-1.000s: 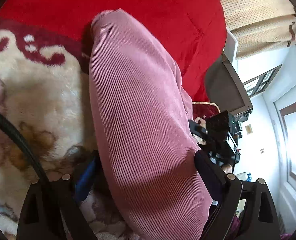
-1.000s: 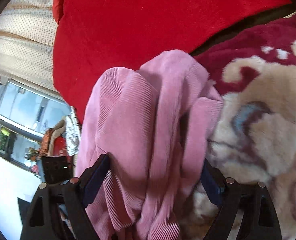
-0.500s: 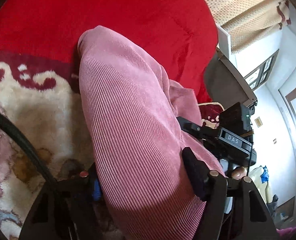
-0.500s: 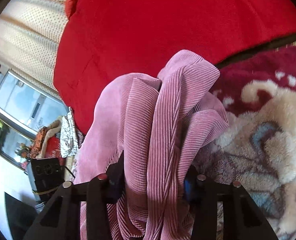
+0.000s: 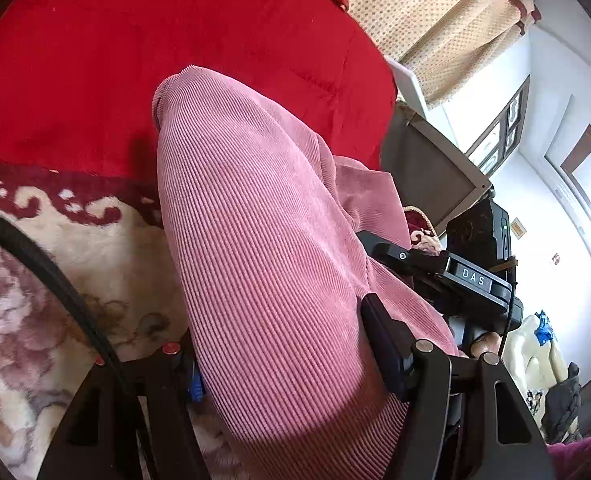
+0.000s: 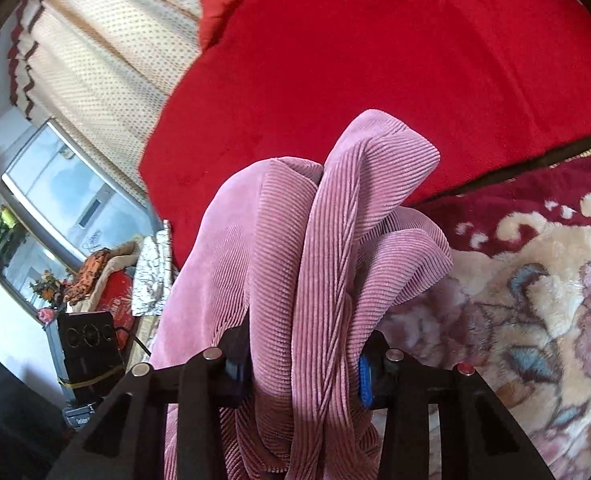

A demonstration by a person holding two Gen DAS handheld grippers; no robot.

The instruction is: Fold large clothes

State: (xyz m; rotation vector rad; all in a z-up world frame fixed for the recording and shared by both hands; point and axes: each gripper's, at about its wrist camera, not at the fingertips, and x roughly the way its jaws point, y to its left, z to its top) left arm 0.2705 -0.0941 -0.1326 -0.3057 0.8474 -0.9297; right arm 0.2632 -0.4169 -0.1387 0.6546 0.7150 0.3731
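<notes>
Garment: we see pink ribbed trousers (image 5: 263,248), a thick corduroy cloth, filling the middle of both wrist views and lifted off the bed between our two grippers.
Left gripper: our left gripper (image 5: 283,364) has its two fingers pressed in on a wide, rounded fold of the trousers; the right finger pad (image 5: 387,344) lies flat against the cloth, and the left one is mostly hidden behind the fold.
Right gripper: our right gripper (image 6: 301,364) pinches a bunched hank of the same trousers (image 6: 323,264), several pleats gathered together between the fingers, with a blue pad (image 6: 362,380) touching the cloth on the right side.
Other gripper in view: from the left wrist we see the right gripper's black body (image 5: 455,276), marked DAS, just beside the far edge of the cloth.
Where the cloth hangs: the trousers rise over a red blanket (image 5: 175,60) at the back and a plush patterned blanket (image 5: 47,280) in cream, maroon and mauve nearer to us.
Cable: a black cable (image 5: 43,264) curves across the patterned blanket on the left.
Background: dotted cream curtains (image 6: 107,72) hang beyond the bed, with a window (image 6: 55,196) below them in the right wrist view.
</notes>
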